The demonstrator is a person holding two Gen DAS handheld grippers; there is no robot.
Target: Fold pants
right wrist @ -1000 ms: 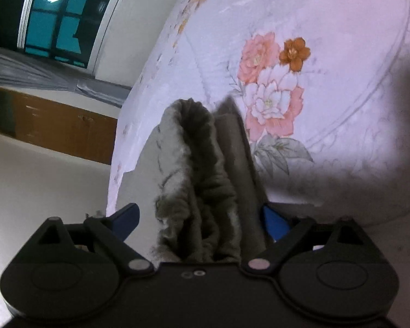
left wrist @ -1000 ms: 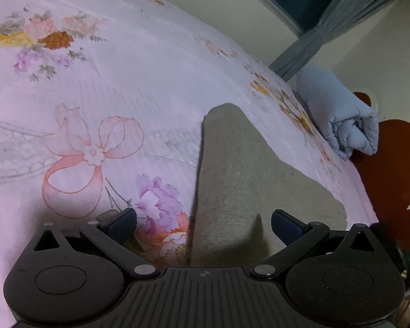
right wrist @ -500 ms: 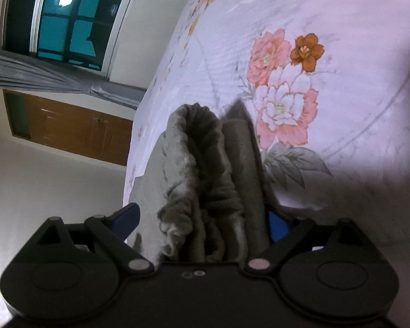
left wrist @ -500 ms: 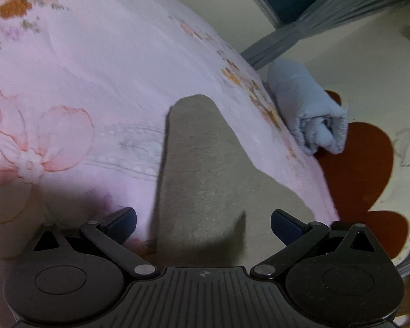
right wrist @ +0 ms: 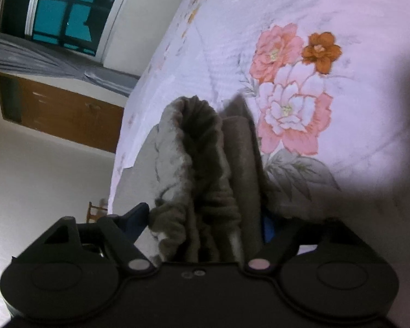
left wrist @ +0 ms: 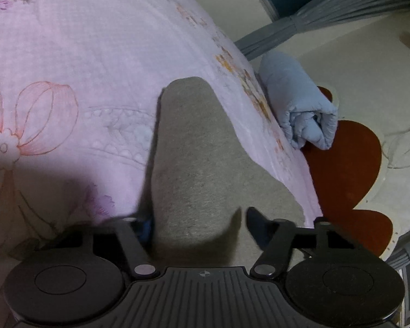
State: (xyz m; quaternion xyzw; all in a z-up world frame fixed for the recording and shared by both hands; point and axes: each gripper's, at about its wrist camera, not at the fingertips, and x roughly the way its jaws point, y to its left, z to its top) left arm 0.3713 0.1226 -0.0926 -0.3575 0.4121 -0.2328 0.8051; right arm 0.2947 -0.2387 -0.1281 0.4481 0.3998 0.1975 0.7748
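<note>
We see the left gripper [left wrist: 198, 222] closing w/ the grey pants [left wrist: 196, 158] leg between its jaws; whether the pads press yet, can't tell. Right gripper [right wrist: 205, 218] also closing, on the bunched waistband just ahead, right pad mostly hidden by cloth. Pants lie on the bed [left wrist: 90, 63]; near ends cut off.

Dim indoor light gives a pink cast to the bedspread [left wrist: 101, 54]. Broad soft shadows fall near both cameras (the window [right wrist: 65, 13] is dark); fisheye edges curve and blur.
</note>
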